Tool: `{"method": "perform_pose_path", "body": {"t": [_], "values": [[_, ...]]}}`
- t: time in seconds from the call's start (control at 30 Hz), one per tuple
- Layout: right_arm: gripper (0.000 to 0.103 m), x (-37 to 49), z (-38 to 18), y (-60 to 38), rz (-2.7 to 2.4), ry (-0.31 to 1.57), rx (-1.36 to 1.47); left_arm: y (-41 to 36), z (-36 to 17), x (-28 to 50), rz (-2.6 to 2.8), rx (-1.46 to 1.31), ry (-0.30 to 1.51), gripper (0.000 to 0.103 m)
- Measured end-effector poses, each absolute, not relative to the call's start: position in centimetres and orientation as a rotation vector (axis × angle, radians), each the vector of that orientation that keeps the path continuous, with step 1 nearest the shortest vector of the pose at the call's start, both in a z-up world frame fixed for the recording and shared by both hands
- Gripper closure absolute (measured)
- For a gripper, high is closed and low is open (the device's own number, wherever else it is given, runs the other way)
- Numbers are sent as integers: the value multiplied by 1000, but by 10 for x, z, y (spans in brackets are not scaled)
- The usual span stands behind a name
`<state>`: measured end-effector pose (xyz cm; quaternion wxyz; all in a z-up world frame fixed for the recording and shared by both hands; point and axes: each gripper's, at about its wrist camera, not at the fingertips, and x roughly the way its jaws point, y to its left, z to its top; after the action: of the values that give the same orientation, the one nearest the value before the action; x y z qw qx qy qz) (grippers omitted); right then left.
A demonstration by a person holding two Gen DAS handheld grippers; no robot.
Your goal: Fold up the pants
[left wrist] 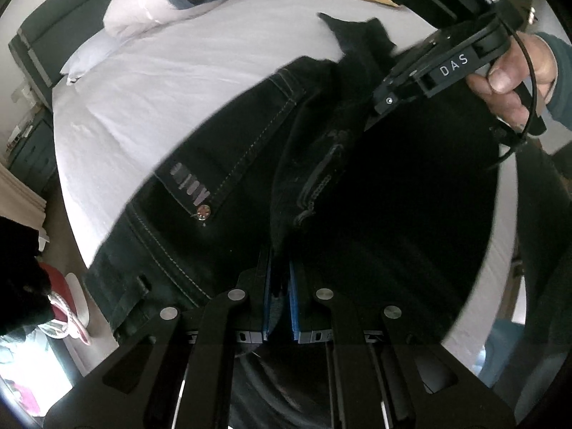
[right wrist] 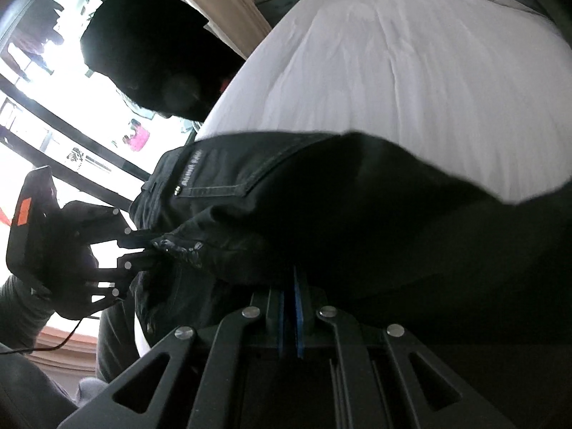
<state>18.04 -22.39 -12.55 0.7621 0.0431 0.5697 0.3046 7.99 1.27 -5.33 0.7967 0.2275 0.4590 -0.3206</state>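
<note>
Black jeans (left wrist: pixel 228 164) with pale stitching and a rivet hang over the edge of a white bed (left wrist: pixel 178 71). My left gripper (left wrist: pixel 282 279) is shut on the jeans' waist fabric near the fly, which sits pinched between its blue pads (left wrist: pixel 295 307). My right gripper (right wrist: pixel 289 286) is shut on a dark fold of the jeans (right wrist: pixel 321 186). It also shows in the left wrist view (left wrist: pixel 386 107), gripping the pants further along. The left gripper shows in the right wrist view (right wrist: pixel 143 254), clamped on crumpled fabric.
A bunched duvet and pillows (left wrist: pixel 161 3) lie at the bed's head. Red shoes (left wrist: pixel 68 304) sit on the floor left of the bed. A dark garment pile (right wrist: pixel 150 53) stands by bright windows (right wrist: pixel 53 107).
</note>
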Motion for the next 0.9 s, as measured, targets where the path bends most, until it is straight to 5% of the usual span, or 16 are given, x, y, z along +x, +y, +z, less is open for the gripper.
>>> {"method": "perform_pose_path", "body": {"t": [0.9], "values": [[97,66,-124,-179,527,1106,-334,2,-65,-5,-771,650,955,96]]}}
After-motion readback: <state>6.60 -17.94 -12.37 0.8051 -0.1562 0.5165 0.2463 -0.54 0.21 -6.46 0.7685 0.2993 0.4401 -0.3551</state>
